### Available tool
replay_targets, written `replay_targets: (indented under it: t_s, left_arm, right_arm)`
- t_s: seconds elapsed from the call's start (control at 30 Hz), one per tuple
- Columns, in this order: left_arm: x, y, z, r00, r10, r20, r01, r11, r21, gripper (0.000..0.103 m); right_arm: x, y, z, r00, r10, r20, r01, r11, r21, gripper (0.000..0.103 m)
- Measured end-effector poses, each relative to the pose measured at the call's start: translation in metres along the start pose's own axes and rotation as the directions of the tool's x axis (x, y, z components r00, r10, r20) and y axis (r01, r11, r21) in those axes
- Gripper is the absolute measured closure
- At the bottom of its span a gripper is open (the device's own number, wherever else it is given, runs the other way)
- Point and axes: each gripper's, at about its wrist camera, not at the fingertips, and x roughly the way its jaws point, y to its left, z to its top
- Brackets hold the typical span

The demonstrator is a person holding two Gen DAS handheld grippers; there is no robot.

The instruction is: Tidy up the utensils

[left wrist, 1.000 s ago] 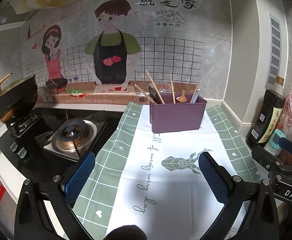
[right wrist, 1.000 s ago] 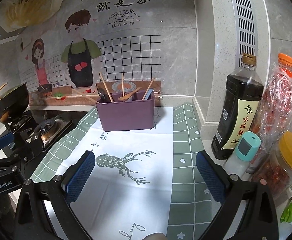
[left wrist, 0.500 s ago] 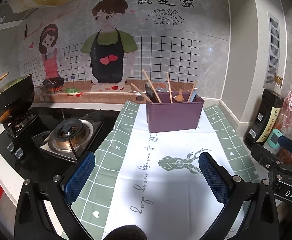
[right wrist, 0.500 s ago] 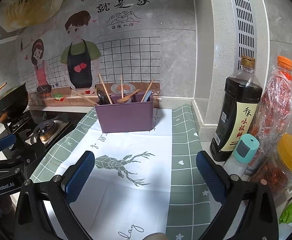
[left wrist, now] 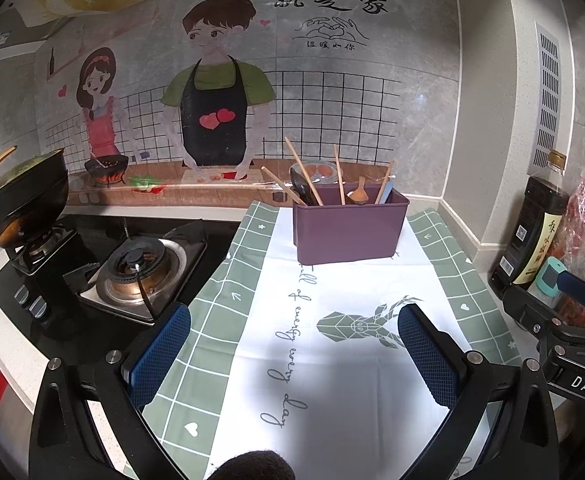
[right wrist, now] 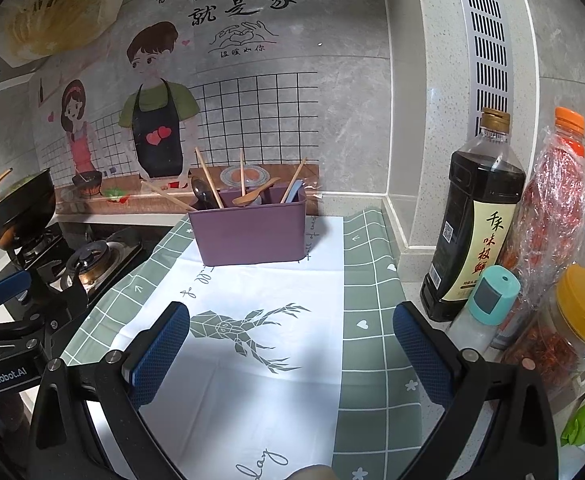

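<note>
left gripper (left wrist: 294, 354) wide, empty | right gripper (right wrist: 291, 352) wide, empty | purple holder (right wrist: 249, 231) far end of cloth (right wrist: 368, 308), utensils (right wrist: 252, 199) inside | risk: reaching in could tip holder, snag leaning chopsticks (left wrist: 304, 178)

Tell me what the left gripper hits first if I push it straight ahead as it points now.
Probably the purple utensil box. The left gripper, open and empty, hovers over bare cloth with nothing between it and the box. Depth is uncertain; if angled downward, it could meet the cloth first.
</note>
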Motion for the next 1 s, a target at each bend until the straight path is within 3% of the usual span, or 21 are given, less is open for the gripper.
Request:
replay_targets:
  t_s: [1.0]
  left_arm:
    - [0.008,0.000,0.000,1.000,-0.009,-0.013,0.009,1.000,0.004,0.000]
  right_arm:
    - [0.011,0.003,-0.002,1.000,-0.015,-0.017,0.015,1.000,0.013,0.001]
